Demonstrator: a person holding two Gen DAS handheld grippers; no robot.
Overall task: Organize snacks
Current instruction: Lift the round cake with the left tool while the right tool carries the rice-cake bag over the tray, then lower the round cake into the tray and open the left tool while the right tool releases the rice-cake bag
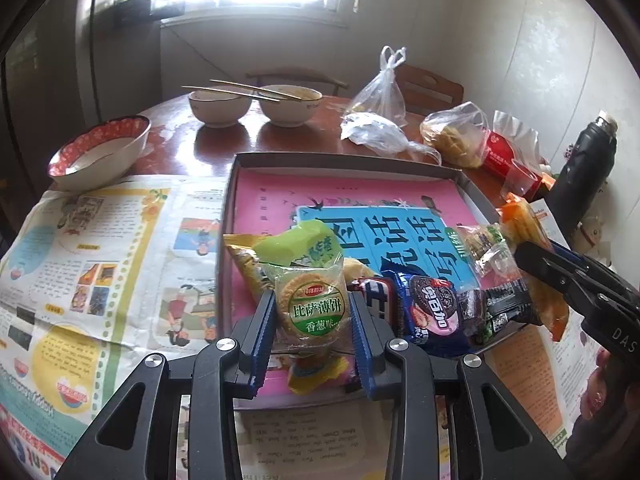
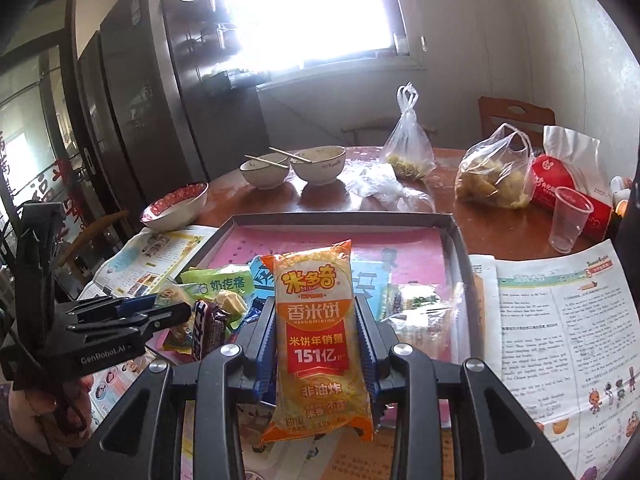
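My left gripper [image 1: 312, 308] is shut on a green-labelled cracker pack [image 1: 312, 304], held over the near edge of the shallow grey tray [image 1: 344, 159] with its pink and blue lining. My right gripper [image 2: 316, 320] is shut on a tall orange rice-cracker bag [image 2: 318, 340], also above the tray's [image 2: 344, 218] near side. Several snack packs lie in the tray's near part: a blue chocolate-biscuit pack [image 1: 428, 312], a dark pack [image 1: 504, 300], a green pack [image 2: 224, 284] and a clear pack [image 2: 420, 312]. The right gripper [image 1: 532, 264] shows at the right of the left wrist view, the left gripper [image 2: 160, 312] at the left of the right wrist view.
Newspapers [image 1: 100, 248] cover the round wooden table [image 1: 224, 144] around the tray. Behind stand a red-rimmed bowl [image 1: 100, 152], two white bowls [image 1: 256, 106] with chopsticks, plastic bags [image 2: 492, 172], a red tissue pack [image 2: 560, 184], a clear cup [image 2: 568, 220] and a dark flask [image 1: 588, 172].
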